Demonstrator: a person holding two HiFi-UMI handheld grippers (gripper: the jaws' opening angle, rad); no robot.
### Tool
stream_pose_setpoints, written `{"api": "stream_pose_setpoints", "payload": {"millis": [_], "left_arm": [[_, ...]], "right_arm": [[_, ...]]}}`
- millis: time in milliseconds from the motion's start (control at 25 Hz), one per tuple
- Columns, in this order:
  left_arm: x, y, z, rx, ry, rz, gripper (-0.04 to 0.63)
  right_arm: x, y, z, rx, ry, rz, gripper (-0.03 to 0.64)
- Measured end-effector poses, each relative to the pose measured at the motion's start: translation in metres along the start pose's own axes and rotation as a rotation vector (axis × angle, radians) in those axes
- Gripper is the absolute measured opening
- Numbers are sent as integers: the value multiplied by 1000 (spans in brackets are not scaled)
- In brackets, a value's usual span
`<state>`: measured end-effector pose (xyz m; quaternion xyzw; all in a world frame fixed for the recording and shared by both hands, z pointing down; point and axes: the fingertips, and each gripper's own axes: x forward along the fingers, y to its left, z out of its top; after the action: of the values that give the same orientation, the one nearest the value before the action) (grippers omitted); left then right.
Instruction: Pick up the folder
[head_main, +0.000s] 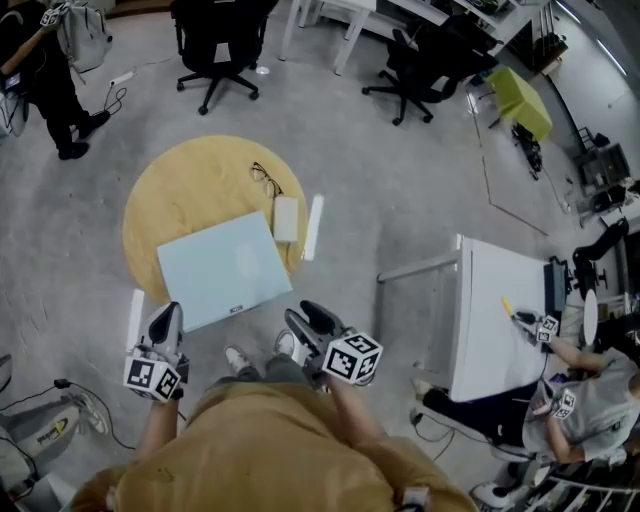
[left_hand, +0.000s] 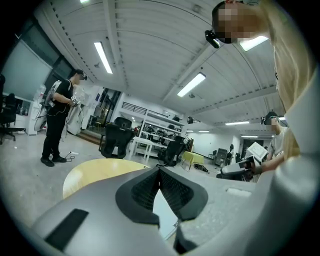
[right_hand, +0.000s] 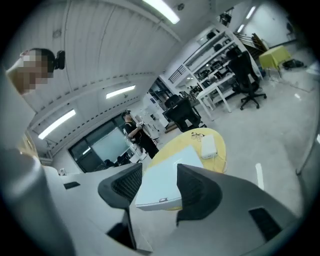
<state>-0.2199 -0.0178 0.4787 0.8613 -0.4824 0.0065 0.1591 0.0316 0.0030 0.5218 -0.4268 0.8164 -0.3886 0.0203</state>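
Observation:
A light blue folder (head_main: 225, 268) lies flat on a round yellow table (head_main: 185, 190), its near corner hanging over the table's front edge. My left gripper (head_main: 165, 322) hovers just short of the folder's near left corner, its fingertips together and nothing held. In the left gripper view the closed tips (left_hand: 159, 172) meet above a sliver of the folder (left_hand: 162, 210). My right gripper (head_main: 308, 320) is open, just short of the folder's near right corner and apart from it. The right gripper view frames the folder (right_hand: 162, 187) between the spread jaws (right_hand: 160, 172), untouched.
Glasses (head_main: 265, 180) and a white case (head_main: 286, 218) lie on the table beyond the folder. Black office chairs (head_main: 215, 45) stand further back. A white desk (head_main: 500, 320) with a seated person (head_main: 585, 400) is at the right. Another person (head_main: 50, 80) stands at the far left.

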Motion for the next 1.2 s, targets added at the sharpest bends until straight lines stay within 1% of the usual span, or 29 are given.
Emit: {"api": "stream_pose_setpoints", "payload": {"millis": [40, 80, 200, 280, 320, 360, 440, 480, 560, 600, 760, 920, 1080, 1200], "left_arm": [[6, -5, 0, 0, 5, -7, 3], [12, -10, 1, 3, 10, -15, 3], [27, -24, 1, 23, 36, -34, 3], [32, -31, -1, 29, 56, -24, 3], [34, -33, -2, 31, 64, -16, 3], [36, -35, -3, 33, 72, -9, 3], [39, -37, -7, 35, 86, 10, 3], [40, -36, -11, 33, 96, 23, 3], [39, -33, -18, 23, 119, 53, 3], [39, -33, -21, 18, 129, 65, 3], [36, -35, -35, 7, 160, 97, 3], [31, -34, -46, 2, 181, 139, 3], [24, -37, -56, 7, 200, 179, 3], [19, -35, -55, 1, 208, 200, 3]], "right_arm": [[3, -13, -4, 58, 1, 5, 211], [7, -27, -10, 123, 4, 22, 247], [22, -70, -28, 373, -6, 98, 321], [26, -101, -45, 525, -7, 96, 337], [27, -113, -53, 566, 7, 82, 345], [30, -121, -58, 584, 16, 90, 352], [45, -124, -57, 603, 8, 164, 373], [52, -130, -61, 620, 15, 164, 378], [62, -152, -77, 668, 44, 94, 386], [68, -160, -81, 697, 38, 84, 391], [93, -174, -87, 780, 0, 137, 403], [112, -188, -92, 834, -4, 144, 411], [132, -192, -98, 885, 4, 192, 411], [142, -195, -102, 924, 2, 180, 411]]}}
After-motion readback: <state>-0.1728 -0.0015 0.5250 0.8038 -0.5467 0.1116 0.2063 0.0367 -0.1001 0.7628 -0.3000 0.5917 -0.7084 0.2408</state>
